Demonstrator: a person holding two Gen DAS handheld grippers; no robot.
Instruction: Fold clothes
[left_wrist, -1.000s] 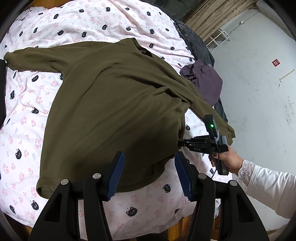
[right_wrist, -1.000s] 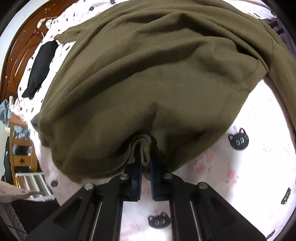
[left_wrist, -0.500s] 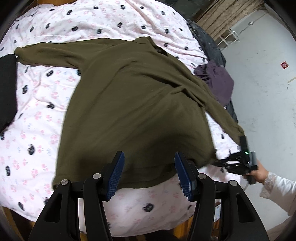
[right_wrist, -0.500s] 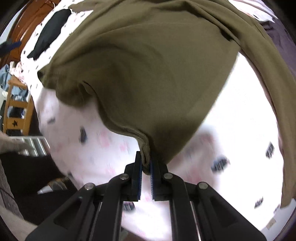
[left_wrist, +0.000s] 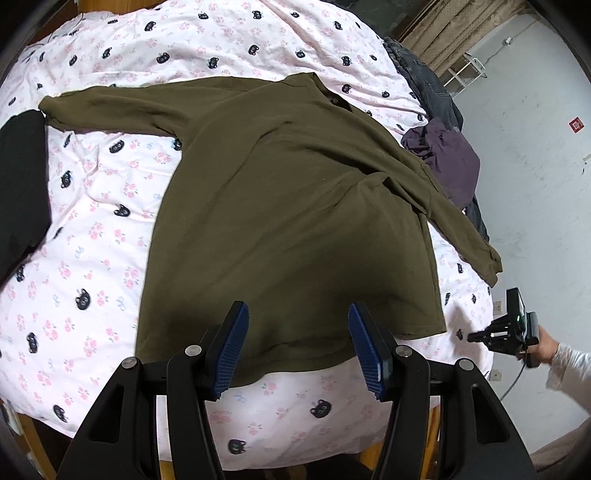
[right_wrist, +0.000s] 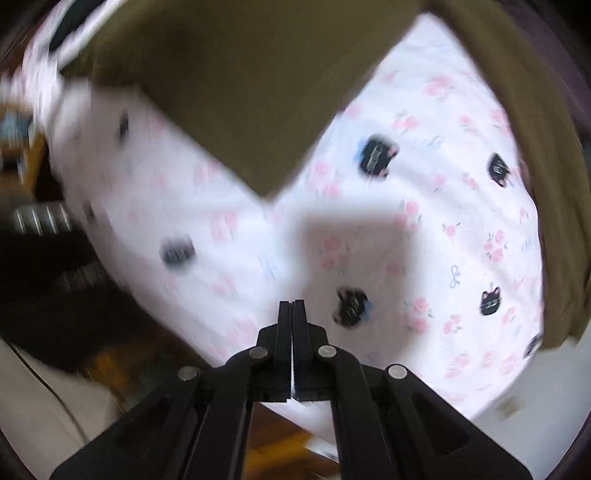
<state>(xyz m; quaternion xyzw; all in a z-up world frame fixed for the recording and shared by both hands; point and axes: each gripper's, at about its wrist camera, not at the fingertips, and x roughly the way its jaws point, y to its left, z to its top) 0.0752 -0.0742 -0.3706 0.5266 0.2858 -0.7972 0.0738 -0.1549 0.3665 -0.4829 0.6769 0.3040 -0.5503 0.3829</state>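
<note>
An olive long-sleeved shirt (left_wrist: 295, 206) lies spread flat on the pink cat-print bed sheet (left_wrist: 103, 280), hem toward me. My left gripper (left_wrist: 301, 343) hovers open over the middle of the hem with nothing between its blue pads (left_wrist: 231, 350). My right gripper (left_wrist: 476, 336), held by a hand in a white sleeve, sits off the shirt's lower right corner. In the blurred right wrist view its jaws (right_wrist: 293, 306) are just opening, a thin slit apart, with nothing between them. The shirt's corner (right_wrist: 267, 184) lies apart from them on the sheet (right_wrist: 424, 229).
A black garment (left_wrist: 22, 177) lies at the bed's left edge. A purple garment (left_wrist: 450, 155) and dark jeans (left_wrist: 428, 85) are heaped at the right edge, beside the shirt's right sleeve (left_wrist: 461, 236). The bed's near edge runs under both grippers; a white wall (left_wrist: 535, 184) stands right.
The right gripper pulled the shirt's lower right corner outward, flattening the hem, then let go and drew back past the corner. The left gripper stayed open over the hem.
</note>
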